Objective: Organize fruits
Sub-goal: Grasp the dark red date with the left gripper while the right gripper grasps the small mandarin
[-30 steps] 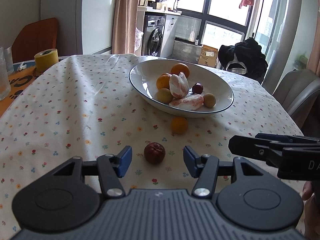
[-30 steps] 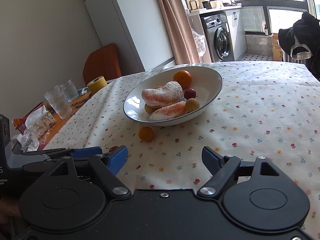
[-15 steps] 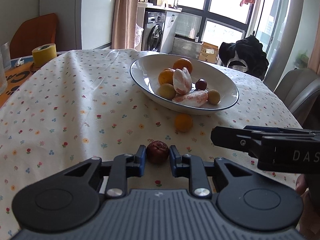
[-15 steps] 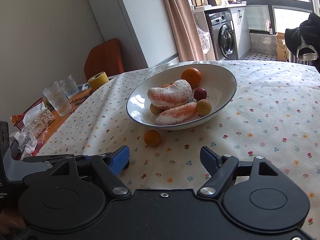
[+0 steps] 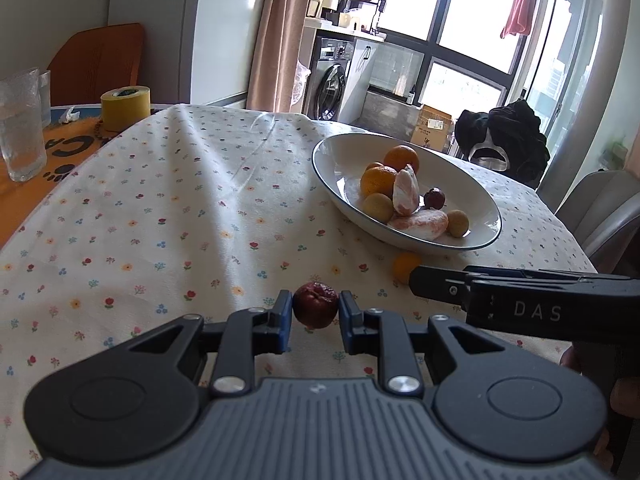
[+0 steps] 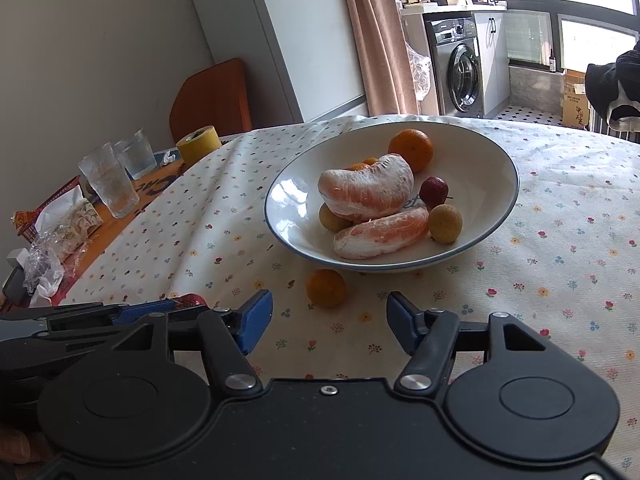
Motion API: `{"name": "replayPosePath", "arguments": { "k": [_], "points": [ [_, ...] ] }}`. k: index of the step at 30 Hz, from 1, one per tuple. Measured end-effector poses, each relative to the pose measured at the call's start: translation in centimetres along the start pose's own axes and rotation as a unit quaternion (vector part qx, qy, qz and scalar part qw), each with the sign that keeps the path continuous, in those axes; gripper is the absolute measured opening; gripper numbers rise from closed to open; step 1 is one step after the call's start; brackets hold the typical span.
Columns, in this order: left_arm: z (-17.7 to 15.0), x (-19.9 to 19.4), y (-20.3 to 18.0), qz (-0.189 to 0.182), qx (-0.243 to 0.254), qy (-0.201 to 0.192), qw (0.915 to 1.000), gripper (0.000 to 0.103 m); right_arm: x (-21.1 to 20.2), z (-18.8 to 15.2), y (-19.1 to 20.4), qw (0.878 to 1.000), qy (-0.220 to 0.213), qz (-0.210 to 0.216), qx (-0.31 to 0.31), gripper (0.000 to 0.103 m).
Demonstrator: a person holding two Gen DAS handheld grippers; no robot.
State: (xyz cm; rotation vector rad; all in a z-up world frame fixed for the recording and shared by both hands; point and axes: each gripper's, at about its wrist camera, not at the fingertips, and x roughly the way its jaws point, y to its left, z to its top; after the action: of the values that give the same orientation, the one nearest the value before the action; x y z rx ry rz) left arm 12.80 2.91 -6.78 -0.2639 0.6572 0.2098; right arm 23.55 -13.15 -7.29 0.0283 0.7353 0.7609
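On the floral tablecloth [image 5: 192, 200], the left gripper [image 5: 315, 316] clamps a dark red fruit [image 5: 315, 305], apparently mid-pickup, needing carrying to the white bowl [image 5: 344, 152]; the right gripper [image 6: 329, 318] gapes near a loose small orange [image 6: 326, 288].

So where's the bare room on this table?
Widest free patch: the floral tablecloth between the yellow tape roll and the white bowl. Also bare right of the bowl in the right wrist view. Crowded: the bowl's near side, with the loose orange and both grippers.

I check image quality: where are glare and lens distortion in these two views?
Left wrist view: windows blown out, door frame bowed by the fisheye, dark red fruit sharp. Right wrist view: bright glare inside the bowl, corners vignetted black.
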Motion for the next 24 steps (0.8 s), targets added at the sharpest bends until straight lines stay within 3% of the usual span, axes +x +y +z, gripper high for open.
{"name": "replayPosePath", "arguments": {
  "k": [10, 13, 17, 24],
  "points": [
    [0.0, -0.9, 2.4, 0.009, -0.02, -0.008, 0.9997, 0.023, 2.1, 0.3, 1.6, 0.999, 0.009, -0.02, -0.026, 0.058],
    [0.0, -1.0, 2.9, 0.011, -0.025, -0.008, 0.9996, 0.023, 2.7, 0.3, 1.9, 0.999, 0.011, -0.025, -0.032, 0.05],
    [0.0, -1.1, 3.2, 0.013, -0.028, -0.007, 0.9995, 0.023, 2.8, 0.3, 1.9, 0.998, 0.007, -0.045, -0.041, 0.023],
    [0.0, -1.2, 2.6, 0.009, -0.026, -0.01, 0.9996, 0.023, 1.7, 0.0, 1.4, 0.999, 0.006, -0.03, -0.036, 0.023]
  ]
}}
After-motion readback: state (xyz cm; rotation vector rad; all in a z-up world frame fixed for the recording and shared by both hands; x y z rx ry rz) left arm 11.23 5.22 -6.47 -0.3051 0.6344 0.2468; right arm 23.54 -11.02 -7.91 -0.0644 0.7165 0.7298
